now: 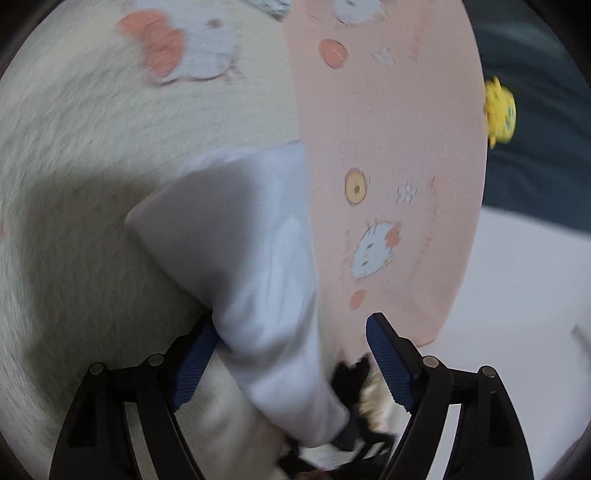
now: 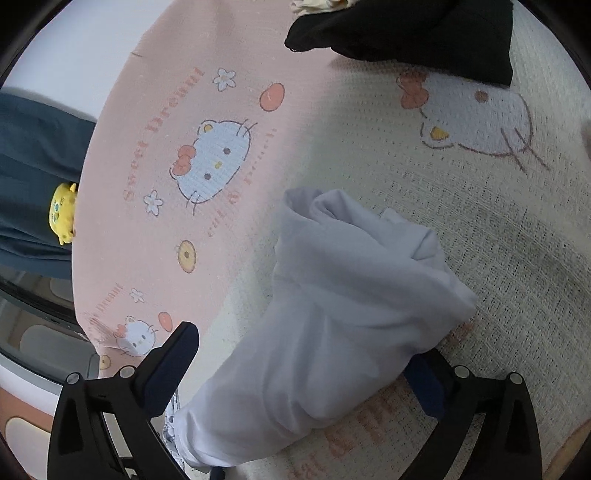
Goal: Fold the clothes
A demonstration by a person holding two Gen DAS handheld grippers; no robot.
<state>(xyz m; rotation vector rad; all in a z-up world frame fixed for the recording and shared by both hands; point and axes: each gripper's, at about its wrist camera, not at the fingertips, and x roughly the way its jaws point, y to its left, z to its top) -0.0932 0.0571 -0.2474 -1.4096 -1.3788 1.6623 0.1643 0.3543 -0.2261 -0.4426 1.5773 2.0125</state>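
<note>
Looked down the left gripper [image 1: 291,321] first. Found its jaws wide apart, gripping nothing. Saw the white shirt [image 1: 251,240] lying between them in a soft bunch, leaning on one jaw and clear of the other. Spotted something black [image 1: 351,373] low down beside the shirt, too blurry to name. Looked down the right gripper [image 2: 306,339] next. Found its jaws as wide as could be, also gripping nothing. Saw the same white shirt [image 2: 351,277] between them, rolled and rumpled, covering the tip of one jaw and apart from the other. Saw the shirt resting on a blanket [image 2: 480,240], half cream and half pink, with cat faces, flowers and round spots printed on it. Found the shirt mostly on the cream half, just by the line where the pink began. Saw a black pile of clothes [image 2: 424,33] farther off at the far end of the blanket, well apart from the shirt. Spotted a little yellow toy [image 2: 62,210] just past the pink edge, sitting against a dark blue cloth [image 2: 33,147].
</note>
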